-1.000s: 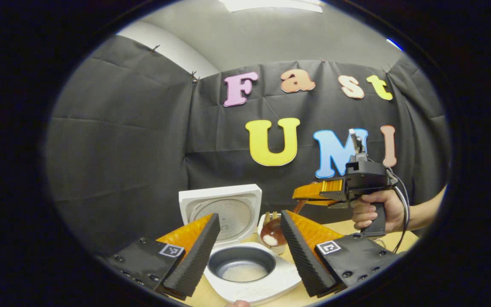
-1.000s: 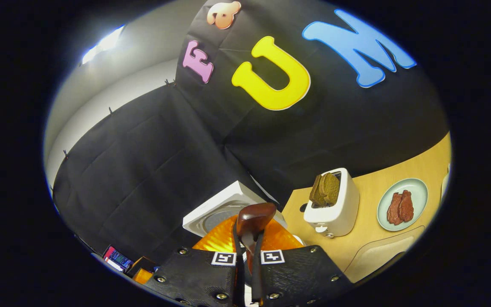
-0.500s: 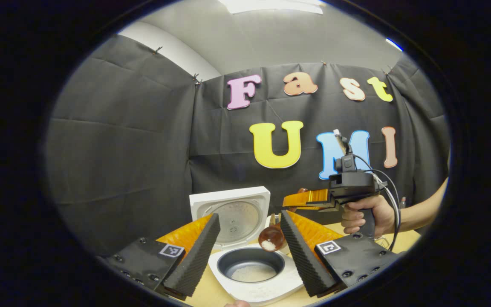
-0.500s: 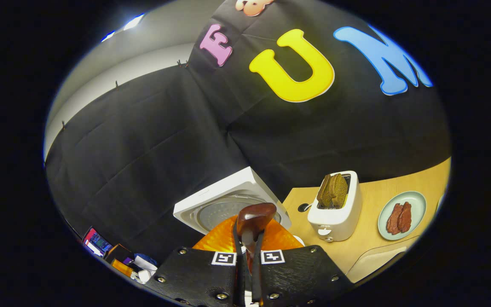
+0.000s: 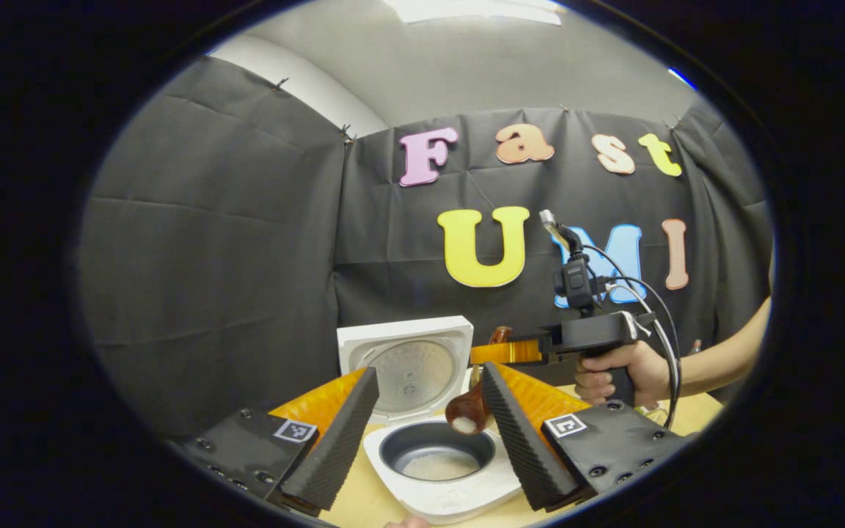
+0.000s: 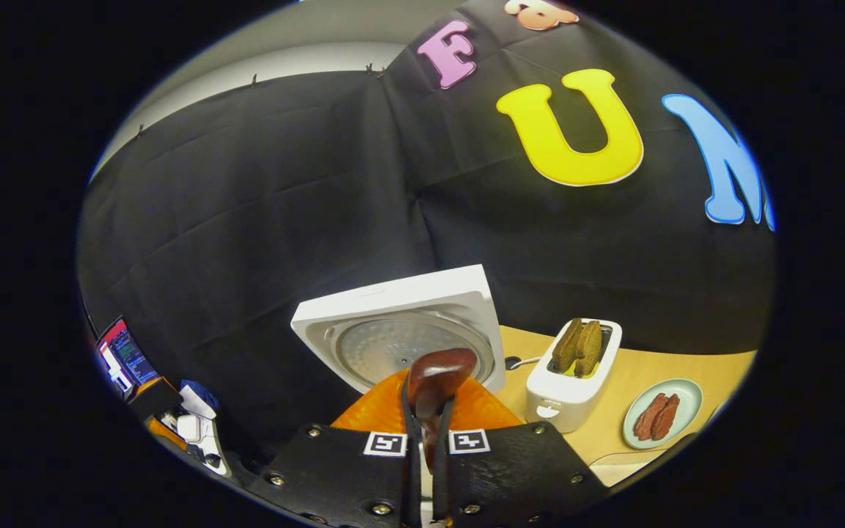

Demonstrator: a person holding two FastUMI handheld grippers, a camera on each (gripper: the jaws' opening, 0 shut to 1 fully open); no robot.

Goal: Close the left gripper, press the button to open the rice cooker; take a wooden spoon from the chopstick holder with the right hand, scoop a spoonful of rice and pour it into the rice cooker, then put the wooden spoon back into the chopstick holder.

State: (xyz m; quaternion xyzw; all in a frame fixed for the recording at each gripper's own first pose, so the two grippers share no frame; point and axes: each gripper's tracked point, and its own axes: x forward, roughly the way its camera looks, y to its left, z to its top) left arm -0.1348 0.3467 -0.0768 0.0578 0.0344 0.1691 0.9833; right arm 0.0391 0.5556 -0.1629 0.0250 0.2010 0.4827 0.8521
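Wooden spoon (image 5: 466, 412), clamped in right tongs (image 6: 422, 433), tipping rice over open rice cooker (image 5: 441, 469); left tongs (image 5: 430, 433) apart; next, finish pour, return spoon to holder.

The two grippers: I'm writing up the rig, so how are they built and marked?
The left tool has two wedge-shaped fingers with ribbed pads, translucent orange ribbed backs, and dark bolted plates bearing small square black-and-white tags. The right tool is a dark pistol-grip body with an orange front, a small camera on top and black cables looping back. The hand holding it is bare, with no sleeve visible.
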